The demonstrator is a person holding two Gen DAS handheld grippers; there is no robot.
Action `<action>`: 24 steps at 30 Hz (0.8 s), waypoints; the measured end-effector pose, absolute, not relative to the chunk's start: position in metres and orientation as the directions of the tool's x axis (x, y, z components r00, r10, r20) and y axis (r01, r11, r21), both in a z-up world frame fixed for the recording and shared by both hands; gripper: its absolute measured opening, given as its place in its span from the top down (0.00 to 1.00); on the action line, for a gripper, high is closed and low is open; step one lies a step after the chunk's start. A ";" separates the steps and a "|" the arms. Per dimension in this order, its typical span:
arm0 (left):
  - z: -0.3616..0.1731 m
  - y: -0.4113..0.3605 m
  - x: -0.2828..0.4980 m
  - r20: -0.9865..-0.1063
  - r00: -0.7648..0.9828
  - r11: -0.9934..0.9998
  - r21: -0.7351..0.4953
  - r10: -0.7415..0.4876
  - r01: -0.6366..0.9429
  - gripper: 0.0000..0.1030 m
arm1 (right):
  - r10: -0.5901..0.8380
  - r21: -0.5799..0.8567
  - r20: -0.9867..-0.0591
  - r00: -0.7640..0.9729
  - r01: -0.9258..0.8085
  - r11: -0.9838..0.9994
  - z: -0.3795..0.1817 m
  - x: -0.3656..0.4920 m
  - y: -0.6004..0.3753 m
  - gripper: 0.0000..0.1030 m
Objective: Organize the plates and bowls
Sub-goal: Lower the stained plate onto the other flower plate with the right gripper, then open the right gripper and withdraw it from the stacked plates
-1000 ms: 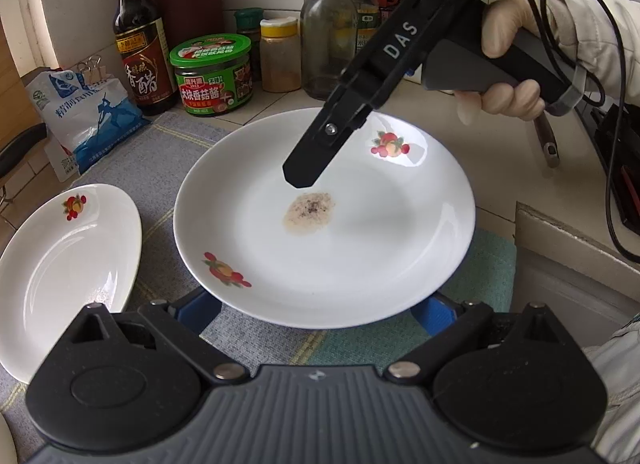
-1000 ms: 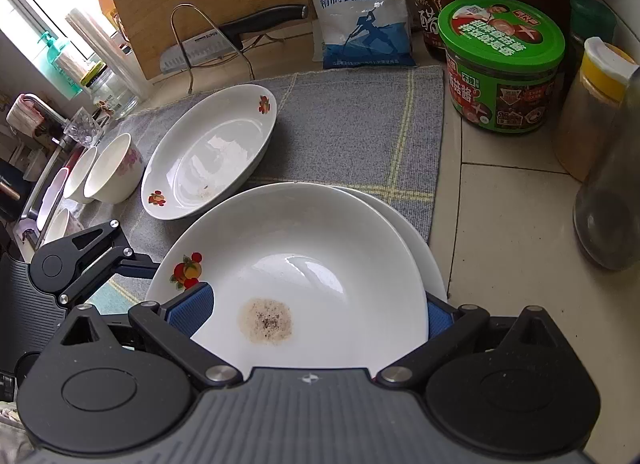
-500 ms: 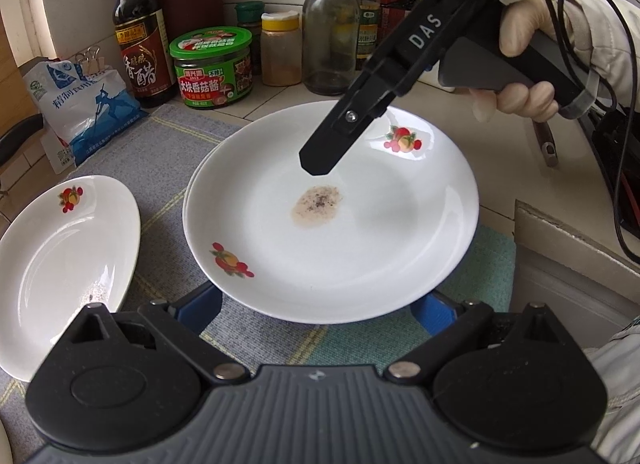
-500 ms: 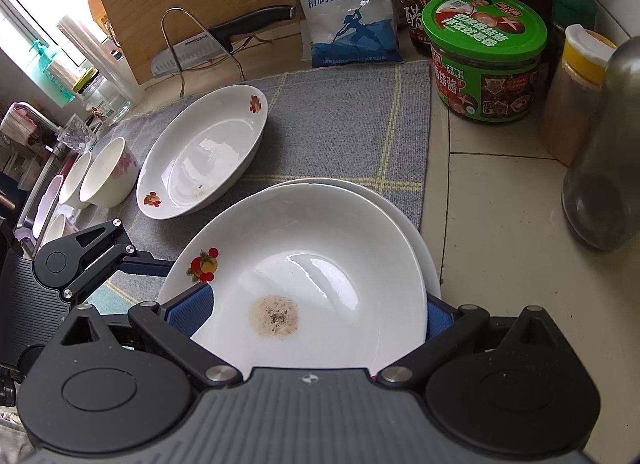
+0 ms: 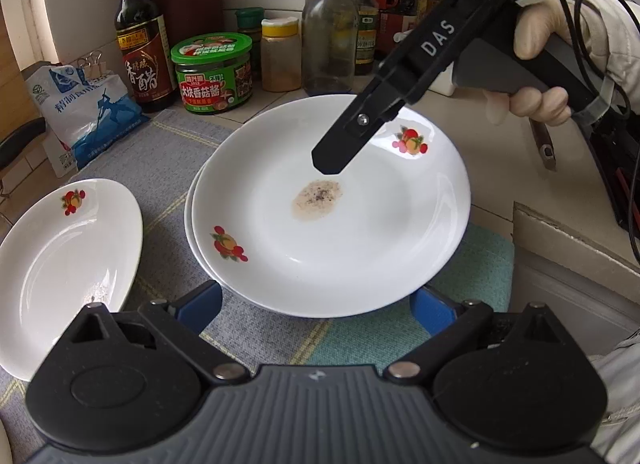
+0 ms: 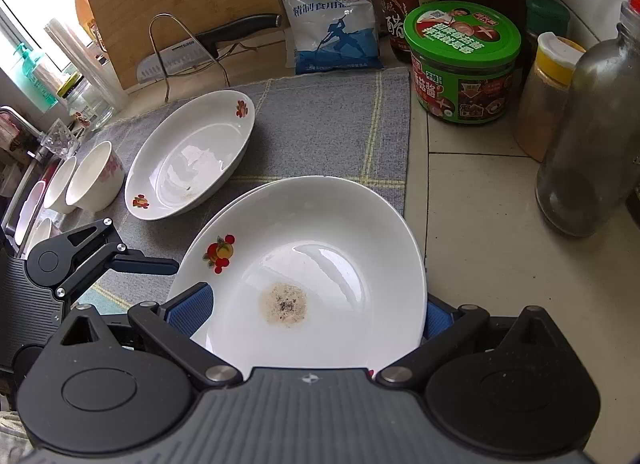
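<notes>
A white plate (image 5: 360,232) with fruit prints and a brown stain lies on top of a second white plate (image 5: 191,232) on the grey mat; it also shows in the right wrist view (image 6: 340,232). My left gripper (image 5: 316,304) is open, its blue pads either side of the plate's near edge. My right gripper (image 6: 316,320) is open, its pads astride the plate's rim; one of its fingers (image 5: 344,143) hangs over the plate. A third white plate (image 6: 192,159) lies to the left. Small bowls (image 6: 94,175) stand at far left.
Behind the plates stand a green-lidded jar (image 5: 212,71), a vinegar bottle (image 5: 140,43), a salt bag (image 5: 88,107), a yellow-capped spice jar (image 5: 280,55) and a glass bottle (image 5: 328,31). A cutting board (image 6: 180,3) and a knife (image 6: 208,47) stand at back left.
The stained plate has come down onto the second plate, whose rim now shows at the left. The right gripper stays over it.
</notes>
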State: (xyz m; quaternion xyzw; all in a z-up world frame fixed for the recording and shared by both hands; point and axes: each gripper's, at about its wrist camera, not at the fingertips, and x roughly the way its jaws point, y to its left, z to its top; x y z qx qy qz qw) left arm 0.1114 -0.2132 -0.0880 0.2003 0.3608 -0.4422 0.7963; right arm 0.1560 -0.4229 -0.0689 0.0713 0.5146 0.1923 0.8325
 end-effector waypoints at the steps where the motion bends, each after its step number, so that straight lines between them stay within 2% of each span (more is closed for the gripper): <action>1: -0.088 -0.213 0.111 -0.750 0.349 0.530 -0.002 -0.562 0.848 0.03 | 0.388 0.309 -0.831 0.399 -0.248 0.918 -0.069 0.156 -0.422 0.00; 11: -0.087 -0.210 0.106 -0.732 0.369 0.562 -0.024 -0.573 0.827 0.03 | 0.308 0.230 -0.857 0.414 -0.229 0.946 -0.067 0.151 -0.412 0.00; 24: -0.087 -0.207 0.098 -0.708 0.398 0.596 -0.041 -0.584 0.802 0.04 | 0.133 0.027 -0.892 0.433 -0.242 0.970 -0.073 0.140 -0.389 0.00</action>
